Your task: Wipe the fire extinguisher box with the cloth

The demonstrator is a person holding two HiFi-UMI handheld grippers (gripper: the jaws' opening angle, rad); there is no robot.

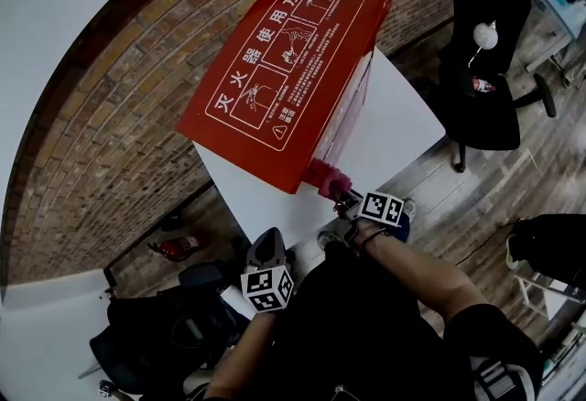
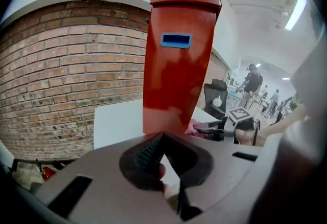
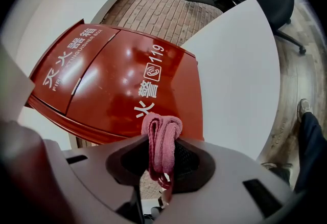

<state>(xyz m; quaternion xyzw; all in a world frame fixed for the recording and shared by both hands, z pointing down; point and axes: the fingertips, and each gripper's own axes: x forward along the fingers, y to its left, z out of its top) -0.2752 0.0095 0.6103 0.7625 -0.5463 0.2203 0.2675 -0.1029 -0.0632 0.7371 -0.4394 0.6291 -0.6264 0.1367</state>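
Note:
The red fire extinguisher box stands on a white table, its white-printed face turned up toward me. My right gripper is shut on a folded pink cloth, which sits at the box's lower near corner. In the right gripper view the cloth sticks out between the jaws, just in front of the box's glossy side. My left gripper hangs lower left, apart from the box. Its jaws meet at the tips with nothing between them, and they point at the box's narrow end.
A brick wall curves behind the table. A black office chair stands to the right on the wooden floor. A small red extinguisher and dark bags lie on the floor at lower left. People stand far off.

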